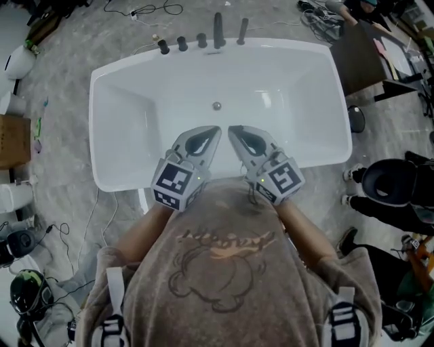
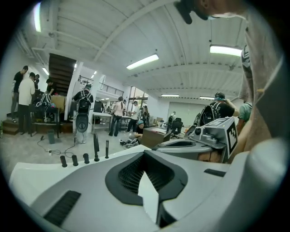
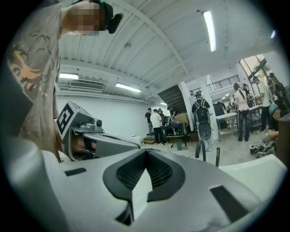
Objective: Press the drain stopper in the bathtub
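The white bathtub (image 1: 108, 95) lies in front of me in the head view, with the small round metal drain stopper (image 1: 217, 106) on its floor near the far wall. Both grippers hover over the tub's near side, tips angled toward each other. The left gripper (image 1: 214, 130) is shut with nothing in it, and so is the right gripper (image 1: 233, 130). Each tip is a short way nearer to me than the stopper. The left gripper (image 2: 145, 152) points level across the tub's rim (image 2: 27, 171). The right gripper (image 3: 146, 152) points likewise. The stopper is hidden in both gripper views.
Black faucet fittings (image 1: 201, 39) stand in a row on the tub's far rim. Cables (image 1: 146, 9) lie on the floor behind. A dark board (image 1: 359, 57) leans at the right. A person with a dark helmet (image 1: 388, 183) sits right; helmets (image 1: 27, 291) lie left. People (image 2: 27, 97) stand far off.
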### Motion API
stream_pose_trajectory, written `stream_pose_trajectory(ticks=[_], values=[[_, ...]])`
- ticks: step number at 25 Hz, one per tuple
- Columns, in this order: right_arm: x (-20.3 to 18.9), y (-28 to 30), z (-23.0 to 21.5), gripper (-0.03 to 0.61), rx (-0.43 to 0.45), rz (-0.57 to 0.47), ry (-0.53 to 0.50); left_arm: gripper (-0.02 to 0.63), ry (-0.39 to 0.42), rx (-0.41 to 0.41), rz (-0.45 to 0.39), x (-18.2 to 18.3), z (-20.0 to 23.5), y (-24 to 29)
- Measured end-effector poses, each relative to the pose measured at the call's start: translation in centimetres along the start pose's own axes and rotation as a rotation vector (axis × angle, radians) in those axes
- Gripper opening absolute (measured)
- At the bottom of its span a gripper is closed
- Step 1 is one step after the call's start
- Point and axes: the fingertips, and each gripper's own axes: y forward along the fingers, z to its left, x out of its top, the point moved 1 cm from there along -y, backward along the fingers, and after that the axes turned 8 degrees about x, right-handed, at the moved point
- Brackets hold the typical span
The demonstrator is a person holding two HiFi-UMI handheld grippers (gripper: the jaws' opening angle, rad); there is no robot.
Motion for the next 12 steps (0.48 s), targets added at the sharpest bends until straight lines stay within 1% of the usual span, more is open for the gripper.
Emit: stream_pose_trajectory(ticks=[3,7,12], values=[[1.0,-0.6,1.2,-0.003,0.029,-0.037,-0.044,0.005,0.023,-0.049,-0.072,1.0,-0.8,-1.2],[1.5,0.1,1.8,-0.003,0.038,-0.095,-0.058,0.005,0.05,-0.112,-0.153,1.4,0.0,-2.0],[1.5,-0.8,2.9,-0.003,0.04,-0.125,-0.09,0.005,0.065,-0.129,-0.198,1.3,-0.8,-3.5]])
